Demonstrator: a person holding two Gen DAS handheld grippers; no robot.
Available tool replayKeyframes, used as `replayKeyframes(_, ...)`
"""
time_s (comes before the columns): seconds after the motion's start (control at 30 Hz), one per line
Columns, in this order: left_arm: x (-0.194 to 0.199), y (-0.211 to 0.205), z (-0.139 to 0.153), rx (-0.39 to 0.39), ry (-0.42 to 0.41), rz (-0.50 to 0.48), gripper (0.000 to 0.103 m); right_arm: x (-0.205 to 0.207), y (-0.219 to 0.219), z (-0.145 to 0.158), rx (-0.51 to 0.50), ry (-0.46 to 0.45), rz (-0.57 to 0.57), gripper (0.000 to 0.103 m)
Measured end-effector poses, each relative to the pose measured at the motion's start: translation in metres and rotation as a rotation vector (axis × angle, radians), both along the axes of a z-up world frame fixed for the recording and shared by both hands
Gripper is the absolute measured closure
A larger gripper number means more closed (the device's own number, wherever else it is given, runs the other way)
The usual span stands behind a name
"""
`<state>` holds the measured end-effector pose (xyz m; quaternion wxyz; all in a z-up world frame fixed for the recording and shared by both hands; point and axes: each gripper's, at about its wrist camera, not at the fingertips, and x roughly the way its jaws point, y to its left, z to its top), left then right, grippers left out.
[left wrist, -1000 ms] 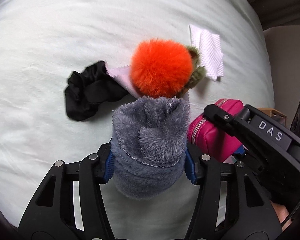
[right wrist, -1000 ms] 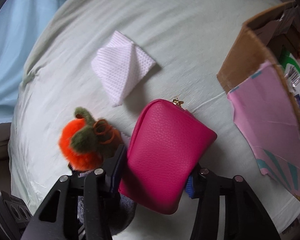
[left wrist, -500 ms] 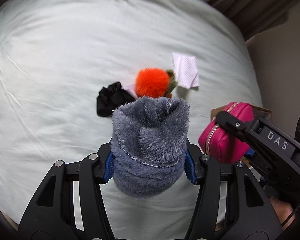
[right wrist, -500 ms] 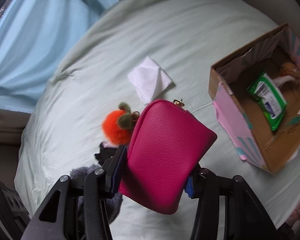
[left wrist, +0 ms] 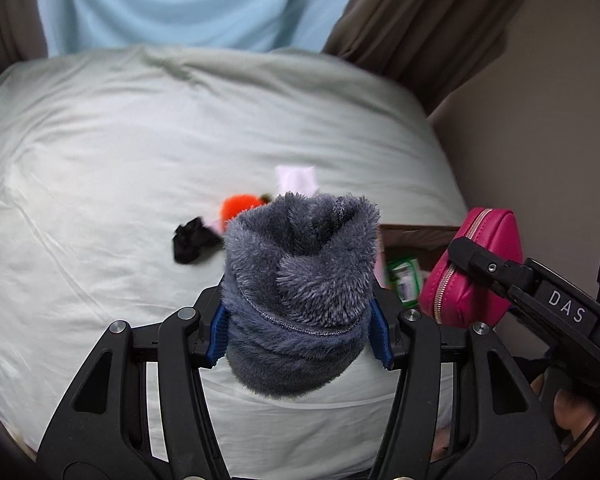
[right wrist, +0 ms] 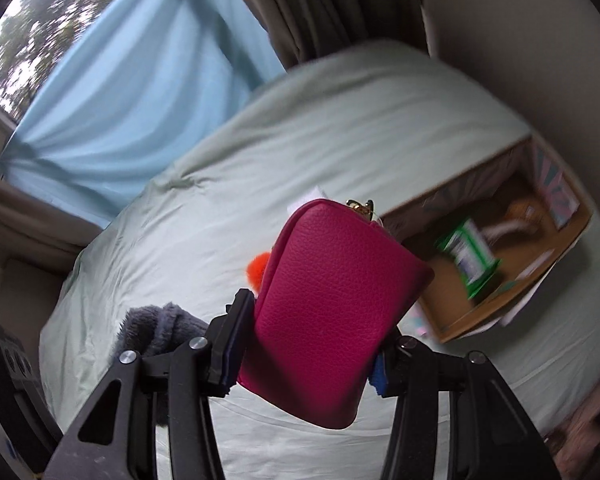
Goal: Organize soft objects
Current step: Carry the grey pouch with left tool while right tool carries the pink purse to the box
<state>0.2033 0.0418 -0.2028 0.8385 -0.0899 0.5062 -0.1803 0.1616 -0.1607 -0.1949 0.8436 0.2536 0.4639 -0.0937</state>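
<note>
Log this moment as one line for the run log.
left gripper: shut on grey fuzzy sock | right gripper: shut on pink zip pouch | both held above bed | cardboard box: open

A bed (left wrist: 120, 152) with a pale green sheet fills most of both views. Behind the bed hangs a light blue curtain (right wrist: 140, 92), and beside it a brown curtain (left wrist: 420, 20). To the right of the bed stands a beige wall (left wrist: 540, 120).

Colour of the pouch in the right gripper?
Magenta pink pouch with a gold zip pull; clearest in the right wrist view.
</note>
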Motion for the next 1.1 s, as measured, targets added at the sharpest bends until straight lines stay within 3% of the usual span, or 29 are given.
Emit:
replayKeyframes(0.27,-0.022,-0.062,0.044,-0.003,-0.065,-0.021,0.051,-0.025,-0.067,0.040,-0.061,-0.036,0.036,0.058)
replayKeyframes(0.5,-0.027,-0.130,0.046,0.021,-0.055,0.003,0.051,-0.028,-0.135,0.042,-0.118,0.002,0.147,0.058)
replayKeyframes(0.7,-0.025,-0.196,0.021,0.030,-0.019,0.006,0.051,-0.022,-0.195,0.018,-0.129,0.056,0.194,0.058)
replayKeyframes(0.9,-0.020,-0.252,-0.026,0.060,0.074,-0.009,0.051,-0.007,-0.247,-0.024,-0.107,0.135,0.248,0.058)
replayKeyframes(1.1,-0.011,-0.291,-0.078,0.147,0.154,-0.049,0.051,0.018,-0.276,-0.076,-0.066,0.215,0.300,0.058)
